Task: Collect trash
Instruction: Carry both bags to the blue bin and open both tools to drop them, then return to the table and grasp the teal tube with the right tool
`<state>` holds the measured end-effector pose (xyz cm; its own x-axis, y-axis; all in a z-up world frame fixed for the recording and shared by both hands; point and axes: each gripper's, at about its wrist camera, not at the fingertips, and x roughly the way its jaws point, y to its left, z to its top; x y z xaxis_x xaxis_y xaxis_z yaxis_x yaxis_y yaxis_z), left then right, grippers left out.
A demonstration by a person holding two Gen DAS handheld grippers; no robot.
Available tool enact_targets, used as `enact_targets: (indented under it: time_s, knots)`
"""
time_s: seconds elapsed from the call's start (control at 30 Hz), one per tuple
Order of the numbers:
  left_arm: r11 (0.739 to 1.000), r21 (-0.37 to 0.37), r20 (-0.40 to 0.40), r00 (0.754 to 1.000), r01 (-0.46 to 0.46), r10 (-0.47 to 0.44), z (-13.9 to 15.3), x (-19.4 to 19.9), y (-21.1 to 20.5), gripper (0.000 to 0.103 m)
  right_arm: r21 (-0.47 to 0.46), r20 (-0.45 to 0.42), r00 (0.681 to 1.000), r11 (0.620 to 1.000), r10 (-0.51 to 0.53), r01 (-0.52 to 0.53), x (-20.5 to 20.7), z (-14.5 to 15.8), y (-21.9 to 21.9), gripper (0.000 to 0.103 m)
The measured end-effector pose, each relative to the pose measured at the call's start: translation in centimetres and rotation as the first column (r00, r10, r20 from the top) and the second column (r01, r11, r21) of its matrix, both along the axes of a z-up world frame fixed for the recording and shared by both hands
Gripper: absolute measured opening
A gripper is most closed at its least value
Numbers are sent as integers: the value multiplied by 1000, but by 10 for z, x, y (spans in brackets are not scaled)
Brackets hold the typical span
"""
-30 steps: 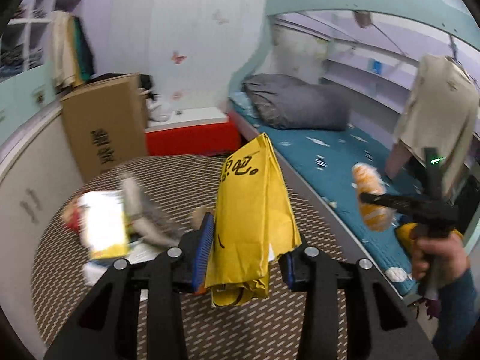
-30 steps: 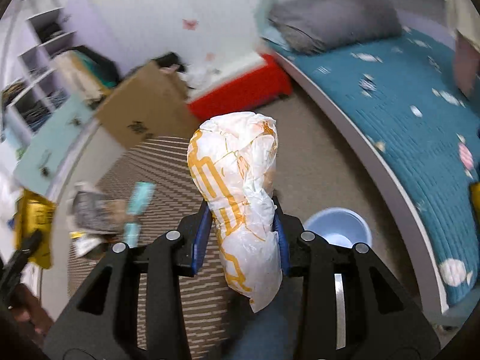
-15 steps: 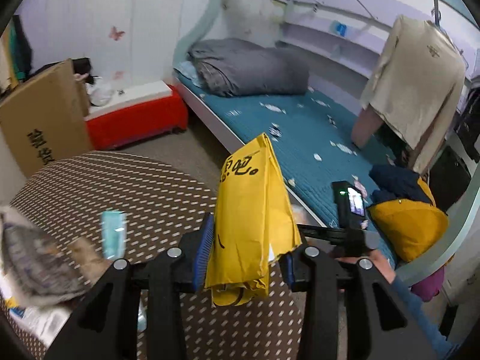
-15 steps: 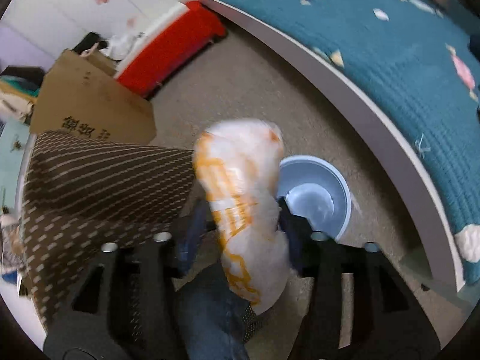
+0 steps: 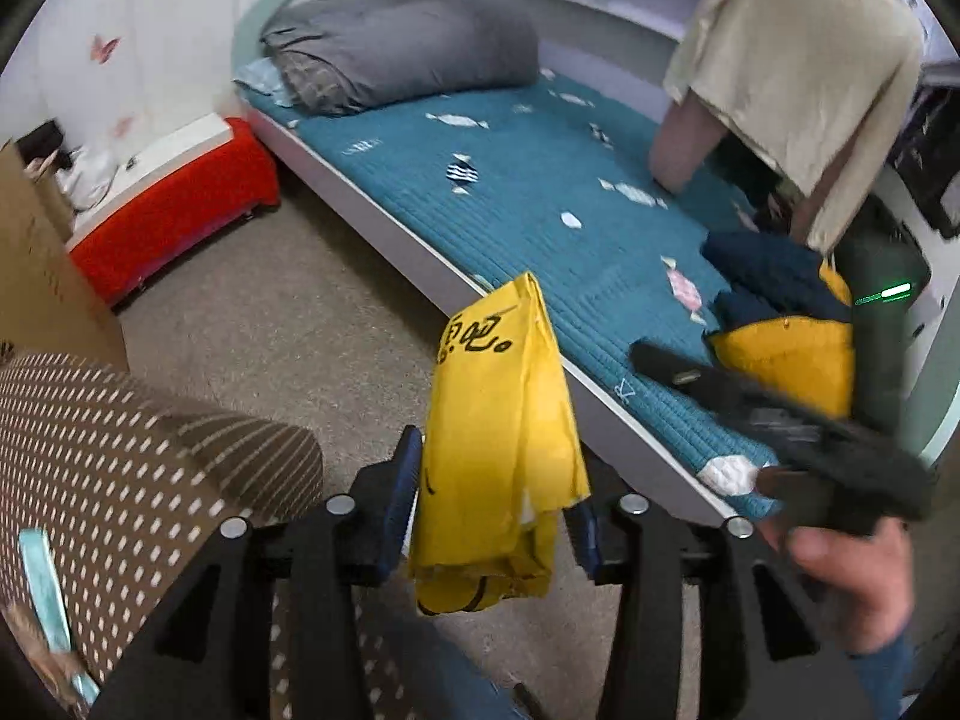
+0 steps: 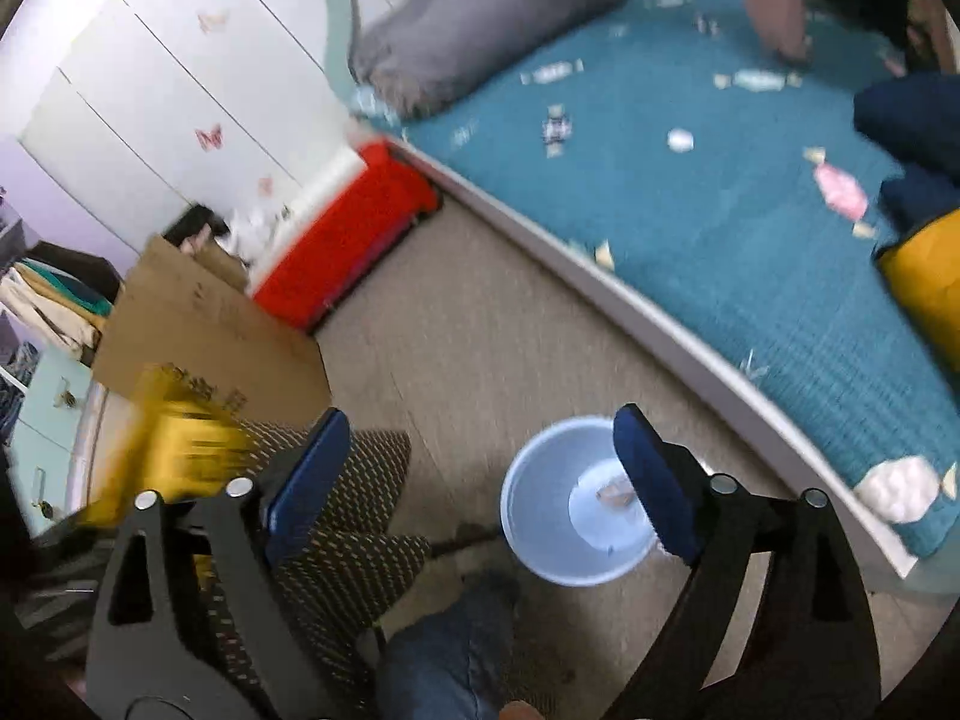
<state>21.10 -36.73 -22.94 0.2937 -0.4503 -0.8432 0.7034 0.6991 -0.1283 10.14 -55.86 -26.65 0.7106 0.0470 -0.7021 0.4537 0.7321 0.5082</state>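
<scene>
Hand-held gripper work at the bin: one bag dropped, one to go.
Left view: left hand-held gripper [image 5: 489, 501], jaws just eased, loosely pinches the yellow bag [image 5: 501, 450]; carry it over the bin first. Right view: right hand-held gripper [image 6: 480, 468], jaws just opened wide, hangs empty above the blue bin [image 6: 540, 546].

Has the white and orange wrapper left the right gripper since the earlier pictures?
Yes. The right gripper, its jaws just opened wide, holds nothing; it hangs above the blue bin, where something small lies.

The yellow bag [image 5: 501, 420] bears black handwritten-style characters — too stylised to read.
</scene>
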Motion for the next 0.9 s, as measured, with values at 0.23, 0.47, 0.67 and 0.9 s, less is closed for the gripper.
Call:
enact_targets:
  time_s: [0.23,0.47,0.67,0.9]
  knots:
    - [998,41,47,998,-39,37,-2,5,-13,91,-52,84,996,999,-2,7,-21,36,4,96]
    - [996,-6,143,986,-91,91,32,-8,17,92,-125,125,992,991,-34,50,-36,60,20,97]
    - [988,-77,213,965,-137,150,69,-26,50,93,-201,126,992,979,-8,33,-41,89,46,97]
    - [975,-152,265,944,-163,199,104,-51,88,94,-256,145,988,967,45,-6,-46,122,79,97]
